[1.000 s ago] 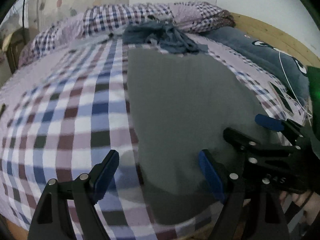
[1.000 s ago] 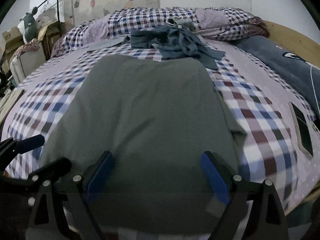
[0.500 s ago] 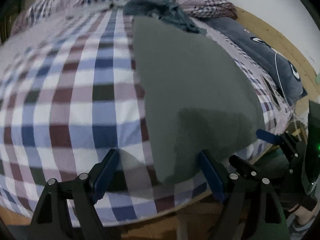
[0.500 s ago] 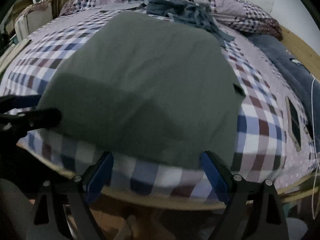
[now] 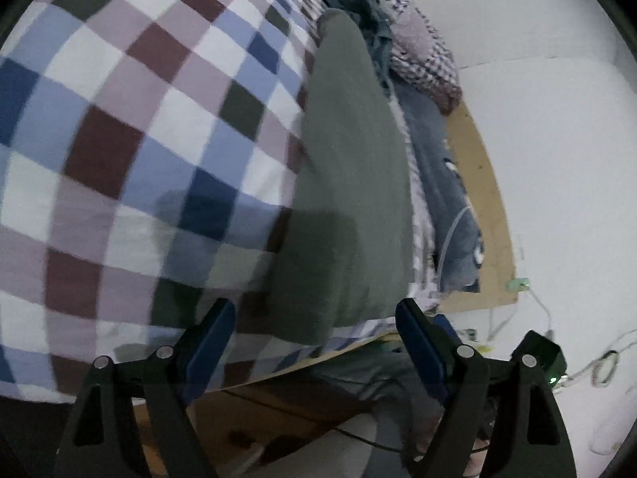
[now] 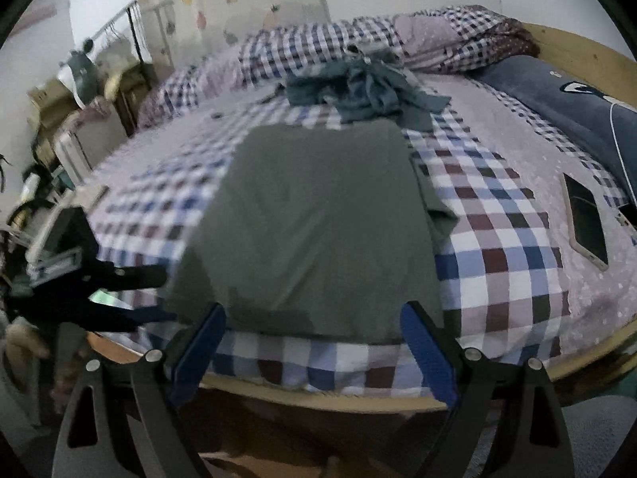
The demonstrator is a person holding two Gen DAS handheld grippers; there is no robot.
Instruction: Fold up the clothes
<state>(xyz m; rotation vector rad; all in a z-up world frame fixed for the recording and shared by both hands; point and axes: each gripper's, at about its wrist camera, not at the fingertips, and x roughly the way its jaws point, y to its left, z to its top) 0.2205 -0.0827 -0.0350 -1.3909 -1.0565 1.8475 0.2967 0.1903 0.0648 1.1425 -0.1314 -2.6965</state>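
Observation:
A grey-green garment (image 6: pixel 318 223) lies flat in a long folded rectangle on the checked bed, its near hem at the bed's front edge. One sleeve corner (image 6: pixel 442 215) sticks out on its right side. My right gripper (image 6: pixel 312 342) is open, just off the near hem, holding nothing. My left gripper (image 5: pixel 314 338) is open too, tilted, at the garment's (image 5: pixel 350 207) near left corner; in the right wrist view it (image 6: pixel 155 290) shows at the left, beside the hem. A crumpled blue-grey pile of clothes (image 6: pixel 362 87) lies beyond the garment's far end.
A phone (image 6: pixel 585 219) lies on the bedsheet (image 6: pixel 505 255) to the right. A dark blue cushion (image 6: pixel 565 107) rests along the wooden bed frame (image 6: pixel 589 55). Checked pillows (image 6: pixel 358 40) sit at the far end. Furniture and clutter (image 6: pixel 63 127) stand left of the bed.
Both grippers have drawn back from over the garment to the bed's front edge. The left wrist view has rolled sideways. The garment lies as before.

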